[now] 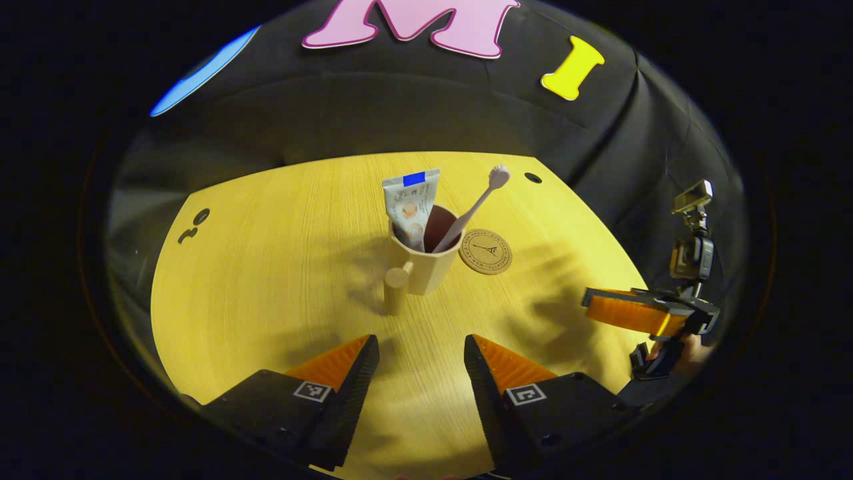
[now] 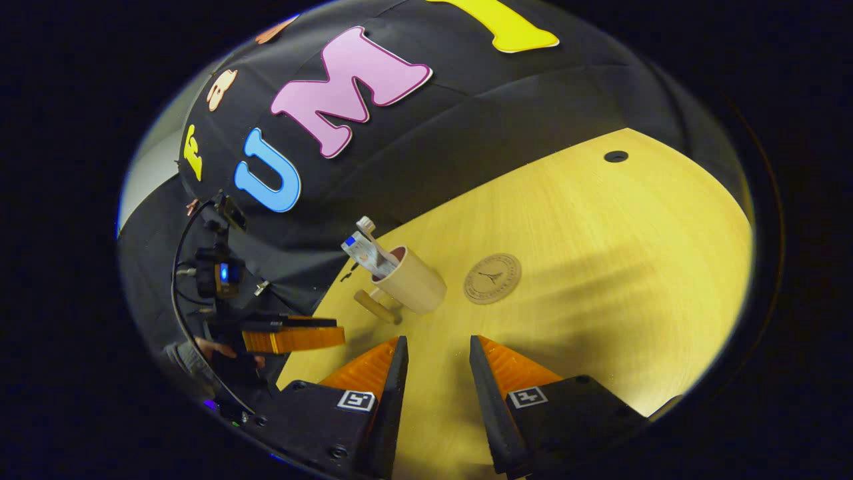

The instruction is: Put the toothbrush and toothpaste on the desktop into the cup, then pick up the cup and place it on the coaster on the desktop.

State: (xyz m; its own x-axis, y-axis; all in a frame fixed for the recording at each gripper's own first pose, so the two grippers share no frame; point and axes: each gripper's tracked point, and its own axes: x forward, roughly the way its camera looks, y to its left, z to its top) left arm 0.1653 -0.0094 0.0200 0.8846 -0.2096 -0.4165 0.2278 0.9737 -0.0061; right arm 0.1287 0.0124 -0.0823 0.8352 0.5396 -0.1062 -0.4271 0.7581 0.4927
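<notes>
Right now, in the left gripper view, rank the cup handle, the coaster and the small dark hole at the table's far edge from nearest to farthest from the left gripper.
1. cup handle: just ahead, slightly left.
2. coaster: right of the cup, farther.
3. dark hole: far edge.

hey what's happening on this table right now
A person holds a tool in each hand over a wooden table. The toothpaste and toothbrush already stand in the cup, which sits on the table beside the coaster, not on it. The left tool is open, facing the cup's handle. The right tool is open too and holds nothing.
</notes>
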